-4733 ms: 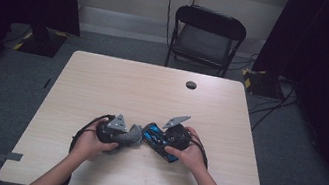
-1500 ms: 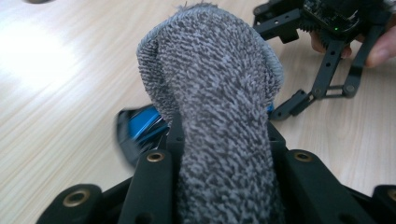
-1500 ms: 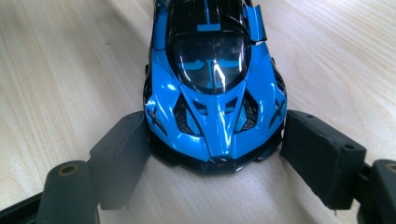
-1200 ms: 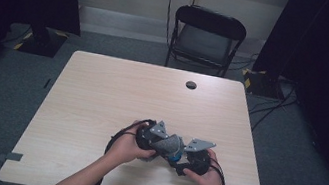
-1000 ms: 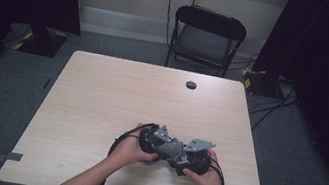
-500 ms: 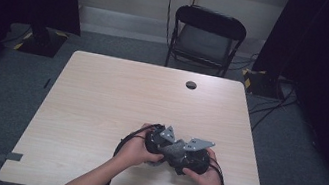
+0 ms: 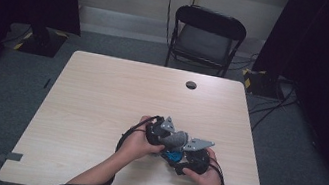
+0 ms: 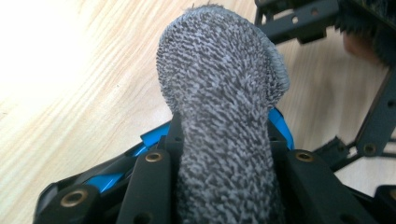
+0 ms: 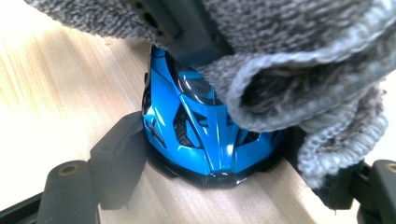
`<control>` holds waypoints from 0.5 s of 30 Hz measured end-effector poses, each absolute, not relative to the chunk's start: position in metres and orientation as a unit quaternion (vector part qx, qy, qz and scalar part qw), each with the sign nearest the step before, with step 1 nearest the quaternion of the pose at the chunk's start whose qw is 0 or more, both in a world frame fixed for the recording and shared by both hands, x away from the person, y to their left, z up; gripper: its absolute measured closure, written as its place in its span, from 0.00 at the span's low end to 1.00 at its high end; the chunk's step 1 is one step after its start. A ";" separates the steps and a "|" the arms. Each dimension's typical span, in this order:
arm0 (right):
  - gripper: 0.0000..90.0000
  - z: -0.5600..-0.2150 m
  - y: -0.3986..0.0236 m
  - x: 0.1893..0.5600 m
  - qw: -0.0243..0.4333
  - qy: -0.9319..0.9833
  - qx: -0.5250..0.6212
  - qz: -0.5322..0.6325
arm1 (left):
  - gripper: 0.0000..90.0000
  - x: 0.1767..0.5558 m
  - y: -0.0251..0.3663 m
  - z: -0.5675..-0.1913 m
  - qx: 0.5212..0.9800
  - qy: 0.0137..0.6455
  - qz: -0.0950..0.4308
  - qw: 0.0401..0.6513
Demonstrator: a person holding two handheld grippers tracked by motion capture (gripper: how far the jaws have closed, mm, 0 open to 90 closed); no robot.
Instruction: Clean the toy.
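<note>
on the pale wooden table, toward five o'clock, both hands meet; the left gripper is clamped on a grey cloth over the blue toy car, which the right gripper clasps between its jaws.

Table wide open on left half and far side, easy passage. Only obstacle: small black disc near far edge, right of middle.

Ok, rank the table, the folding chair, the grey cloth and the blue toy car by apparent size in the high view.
1. table
2. folding chair, though it stands farther from the camera
3. grey cloth
4. blue toy car, mostly covered
</note>
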State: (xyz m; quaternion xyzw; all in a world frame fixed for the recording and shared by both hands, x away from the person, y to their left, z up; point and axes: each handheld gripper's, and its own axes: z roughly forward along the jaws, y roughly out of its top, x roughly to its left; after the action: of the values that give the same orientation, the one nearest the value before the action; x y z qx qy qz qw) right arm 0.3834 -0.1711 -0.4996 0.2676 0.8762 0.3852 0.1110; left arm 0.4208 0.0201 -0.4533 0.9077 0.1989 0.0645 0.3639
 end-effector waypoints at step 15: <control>0.26 -0.499 -0.171 0.383 0.110 0.876 0.267 0.385 | 0.73 0.440 0.024 -0.456 0.893 0.247 0.083 0.366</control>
State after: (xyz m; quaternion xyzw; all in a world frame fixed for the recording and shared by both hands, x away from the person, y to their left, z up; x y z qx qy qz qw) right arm 0.3834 -0.1713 -0.4995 0.2673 0.8764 0.3849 0.1104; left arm 0.4404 0.0245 -0.4557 0.8932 0.2470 0.0828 0.3665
